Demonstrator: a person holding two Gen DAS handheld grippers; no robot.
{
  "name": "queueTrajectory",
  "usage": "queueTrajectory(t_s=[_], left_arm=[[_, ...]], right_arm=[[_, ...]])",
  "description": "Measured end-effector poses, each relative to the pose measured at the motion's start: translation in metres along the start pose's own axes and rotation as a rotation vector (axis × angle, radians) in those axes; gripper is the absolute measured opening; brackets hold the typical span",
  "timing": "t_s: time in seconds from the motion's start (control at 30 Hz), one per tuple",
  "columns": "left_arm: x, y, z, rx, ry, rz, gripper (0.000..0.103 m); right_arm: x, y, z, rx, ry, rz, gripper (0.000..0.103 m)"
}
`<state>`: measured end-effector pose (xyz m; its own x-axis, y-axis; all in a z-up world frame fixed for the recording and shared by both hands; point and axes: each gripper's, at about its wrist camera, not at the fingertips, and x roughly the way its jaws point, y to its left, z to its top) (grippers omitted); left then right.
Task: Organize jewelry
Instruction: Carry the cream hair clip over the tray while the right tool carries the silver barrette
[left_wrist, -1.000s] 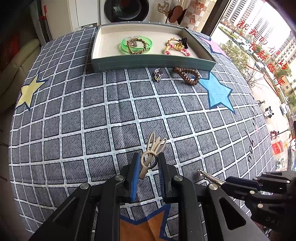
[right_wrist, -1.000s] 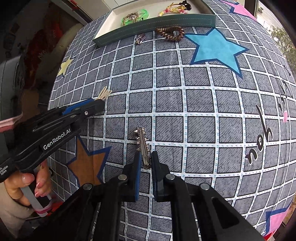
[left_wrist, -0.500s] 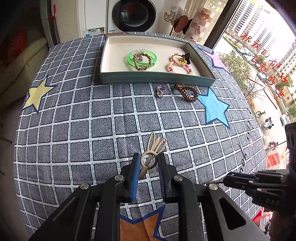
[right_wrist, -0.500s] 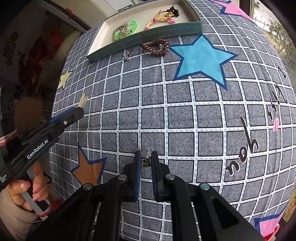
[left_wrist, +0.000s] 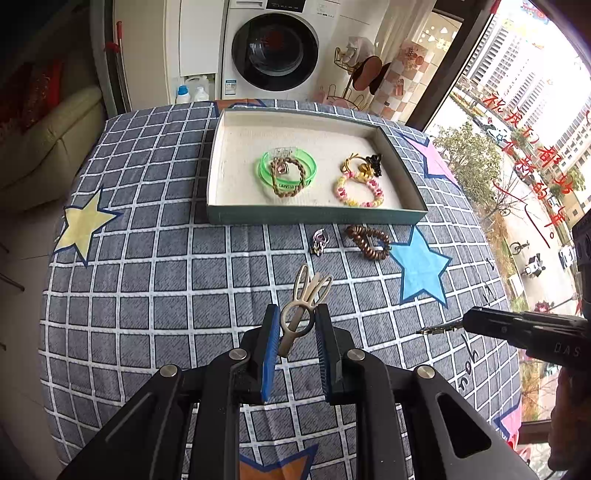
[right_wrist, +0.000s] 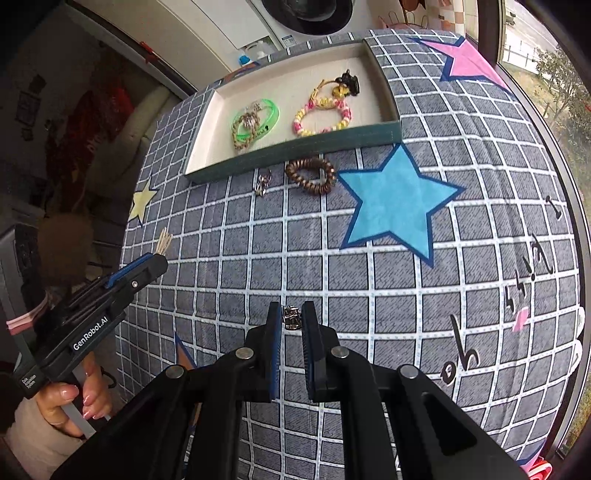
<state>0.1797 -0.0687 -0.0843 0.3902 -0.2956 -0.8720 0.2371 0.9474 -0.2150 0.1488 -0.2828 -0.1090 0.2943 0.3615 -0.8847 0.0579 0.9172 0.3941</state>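
My left gripper (left_wrist: 295, 325): clamped on beige clip (left_wrist: 304, 299) | my right gripper (right_wrist: 291, 319): pinching silver clip (right_wrist: 291, 318) (tiny) | tray (left_wrist: 314, 216): far, bracelets inside

1. Left hand-held gripper (left_wrist: 295, 325) is looking matte black, with blue pads lining its fingers (left_wrist: 269, 350) and round silver screws showing.
2. Its side is wearing white "GenRobot.AI" lettering.
3. The hand (right_wrist: 74, 406) is wearing a beige sleeve (right_wrist: 22, 439).
4. Right hand-held gripper (right_wrist: 292, 321) is matching it.
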Motion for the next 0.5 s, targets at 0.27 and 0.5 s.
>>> queueTrajectory(t_s=[0.27, 0.5], left_arm=[[0.006, -0.002, 0.04, -0.007, -0.039, 0.005, 0.032], [0.021, -0.006, 0.073, 0.002, -0.065, 0.019, 0.032]], right_arm=[[-0.014, 0.0, 0.056, -0.029, -0.072, -0.003, 0.011], [-0.011, -0.003, 0.1, -0.033, -0.098, 0.002, 0.012]])
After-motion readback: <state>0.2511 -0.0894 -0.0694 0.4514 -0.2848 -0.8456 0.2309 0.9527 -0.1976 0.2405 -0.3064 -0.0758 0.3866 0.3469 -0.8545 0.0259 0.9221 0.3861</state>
